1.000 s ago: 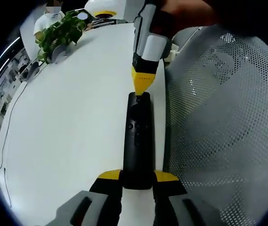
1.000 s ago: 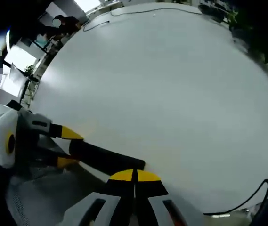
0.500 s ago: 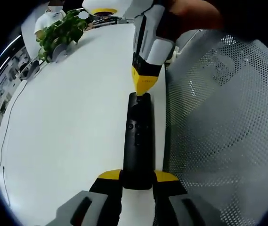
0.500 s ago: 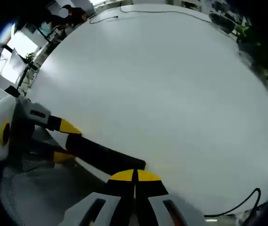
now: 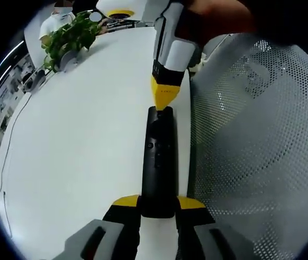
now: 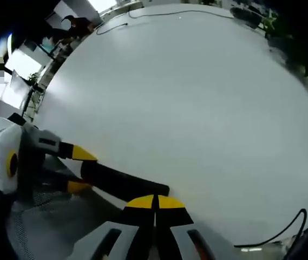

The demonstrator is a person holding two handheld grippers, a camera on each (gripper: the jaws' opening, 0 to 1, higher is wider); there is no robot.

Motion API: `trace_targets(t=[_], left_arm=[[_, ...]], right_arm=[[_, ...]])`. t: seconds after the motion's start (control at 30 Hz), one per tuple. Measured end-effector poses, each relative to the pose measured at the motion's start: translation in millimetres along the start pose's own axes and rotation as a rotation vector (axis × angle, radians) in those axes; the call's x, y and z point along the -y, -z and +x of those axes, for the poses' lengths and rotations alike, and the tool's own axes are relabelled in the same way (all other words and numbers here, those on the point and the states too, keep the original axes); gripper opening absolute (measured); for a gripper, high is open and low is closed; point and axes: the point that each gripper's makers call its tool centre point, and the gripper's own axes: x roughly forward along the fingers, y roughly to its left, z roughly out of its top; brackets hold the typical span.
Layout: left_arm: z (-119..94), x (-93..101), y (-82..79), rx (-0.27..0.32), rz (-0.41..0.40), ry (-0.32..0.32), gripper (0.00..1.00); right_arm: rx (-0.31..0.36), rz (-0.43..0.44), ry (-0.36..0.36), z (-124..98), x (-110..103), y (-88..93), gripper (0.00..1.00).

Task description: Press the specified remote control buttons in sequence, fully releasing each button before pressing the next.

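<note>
A long black remote control point(image 5: 158, 162) runs up the middle of the left gripper view, its near end clamped between the yellow-tipped jaws of my left gripper point(image 5: 158, 205). My right gripper point(image 5: 164, 100) comes down from above with its yellow tips shut together, touching the remote's far end. In the right gripper view the shut right gripper point(image 6: 155, 203) rests on the remote point(image 6: 122, 182), and the left gripper point(image 6: 79, 169) holds the remote's other end at the left.
The white table point(image 5: 83, 135) spreads to the left, its edge running beside the remote. A perforated grey chair point(image 5: 256, 141) stands at the right. A potted plant point(image 5: 70, 38) sits at the far end. A black cable point(image 6: 283, 227) lies on the table.
The right gripper's view has swung slightly; both grippers and the remote keep their places.
</note>
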Motion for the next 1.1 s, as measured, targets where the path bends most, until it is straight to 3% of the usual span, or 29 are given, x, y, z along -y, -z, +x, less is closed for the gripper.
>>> trace_targets(t=[0.5,0.73,1.1], left_arm=[[0.2,-0.3,0.0,0.001,-0.003,0.000,0.25],[0.5,-0.5,0.0,-0.003,0.000,0.001,0.25],[0.6,-1.2,0.0,-0.009,-0.001,0.008,0.25]], right_arm=[[-0.016,-0.005,-0.014,2.5,-3.0,2.8,0.00],[-0.032,-0.120,0.041,3.3,-5.0,3.4,0.00],[-0.042,-0.139,0.062,4.0,-2.7,1.6,0.00]])
